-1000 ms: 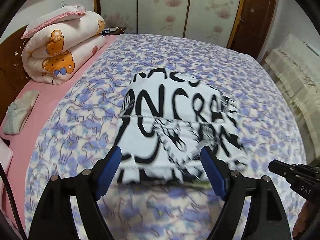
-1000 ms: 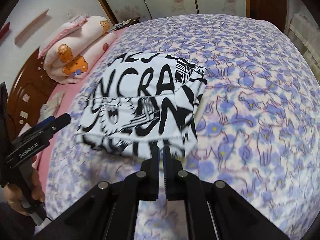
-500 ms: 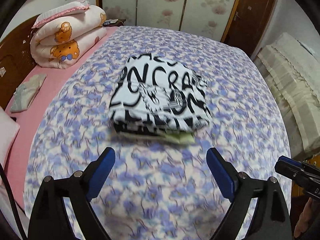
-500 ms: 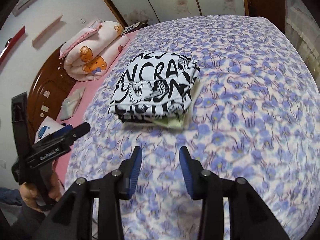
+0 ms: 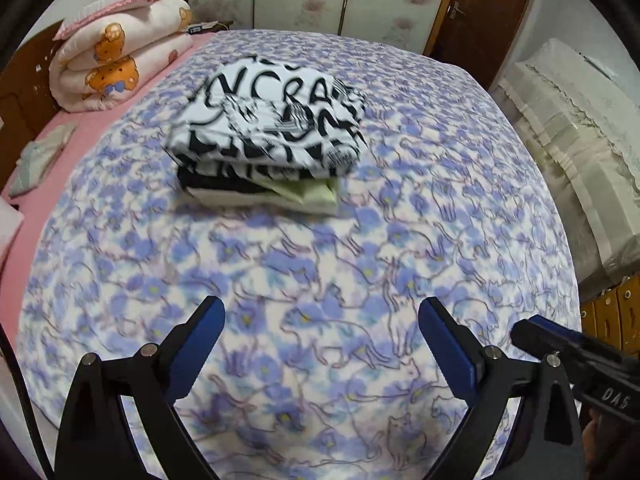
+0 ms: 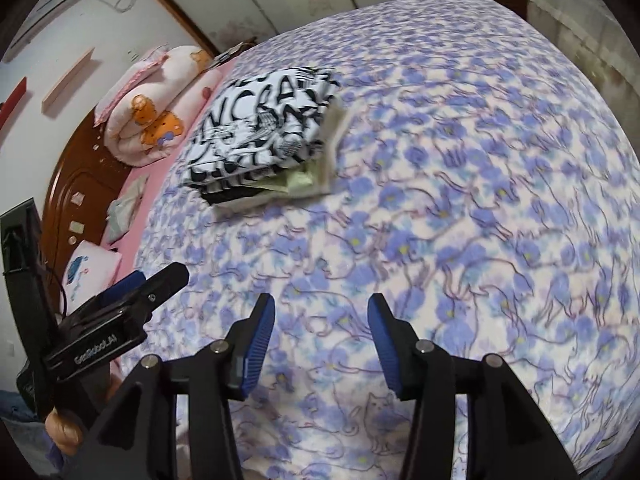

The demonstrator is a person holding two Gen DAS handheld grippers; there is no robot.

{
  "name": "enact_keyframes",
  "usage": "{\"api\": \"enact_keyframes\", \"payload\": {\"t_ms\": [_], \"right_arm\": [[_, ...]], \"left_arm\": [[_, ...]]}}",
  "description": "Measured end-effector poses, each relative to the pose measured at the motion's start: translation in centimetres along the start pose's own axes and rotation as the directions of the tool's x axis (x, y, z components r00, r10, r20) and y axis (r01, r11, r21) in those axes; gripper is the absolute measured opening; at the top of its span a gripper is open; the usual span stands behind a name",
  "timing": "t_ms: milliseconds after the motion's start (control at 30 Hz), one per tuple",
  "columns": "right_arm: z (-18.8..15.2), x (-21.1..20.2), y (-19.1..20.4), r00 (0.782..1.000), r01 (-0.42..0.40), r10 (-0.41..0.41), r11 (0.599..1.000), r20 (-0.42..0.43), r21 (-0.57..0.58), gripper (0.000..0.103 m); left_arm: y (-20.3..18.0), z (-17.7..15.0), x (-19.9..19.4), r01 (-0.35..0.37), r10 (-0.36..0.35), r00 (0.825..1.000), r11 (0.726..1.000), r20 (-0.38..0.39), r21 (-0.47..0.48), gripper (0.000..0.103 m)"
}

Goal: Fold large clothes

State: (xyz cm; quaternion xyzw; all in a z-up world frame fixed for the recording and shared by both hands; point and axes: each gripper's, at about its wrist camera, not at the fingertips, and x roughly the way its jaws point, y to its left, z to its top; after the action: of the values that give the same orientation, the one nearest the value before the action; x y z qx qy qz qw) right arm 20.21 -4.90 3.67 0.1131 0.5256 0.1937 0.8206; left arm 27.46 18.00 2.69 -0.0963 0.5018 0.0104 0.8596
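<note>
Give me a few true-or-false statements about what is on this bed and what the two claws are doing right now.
1. The black-and-white shirt lies folded on top of a pile. True.
2. The left claw grips the shirt. False: its jaws stand wide with only the bedspread between them.
3. A green garment peeks out under the shirt. True.
4. The right claw is clamped shut. False: its jaws are opening, with nothing between them.
5. The bear-print quilt covers the pile. False: it sits rolled near the headboard, apart from the pile.
</note>
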Motion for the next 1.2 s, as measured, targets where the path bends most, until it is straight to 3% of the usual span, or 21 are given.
{"api": "enact_keyframes", "payload": {"t_ms": [167,433,800,1200], "right_arm": [[-2.7,1.0,-2.0,0.997,0.049,-0.050,0.999,0.054,0.006,0.053],[-8.0,1.5,-3.9,0.977,0.128,-0.126,0.992,0.170,-0.001,0.055],[-15.0,-3.8,-2.5,0.964,0.140,-0.130,0.990,0.230,-0.027,0.065],[-19.6,-6.8,-0.6,0.953,0.165,-0.134,0.982,0.271,-0.095,0.066]], "left_arm": [[-1.5,-2.8,2.5,0.015,-0.015,1.000,1.000,0.002,0.012,0.097],[-3.1,-7.9,3.3,-0.038,0.033,0.997,0.997,0.066,0.061,0.097],[-3.6,-15.9,-3.7,-0.067,0.058,0.991,0.996,0.123,0.064,0.097],[-3.7,-20.3,-7.3,-0.083,0.074,0.988,0.995,0.133,0.063,0.097]]}}
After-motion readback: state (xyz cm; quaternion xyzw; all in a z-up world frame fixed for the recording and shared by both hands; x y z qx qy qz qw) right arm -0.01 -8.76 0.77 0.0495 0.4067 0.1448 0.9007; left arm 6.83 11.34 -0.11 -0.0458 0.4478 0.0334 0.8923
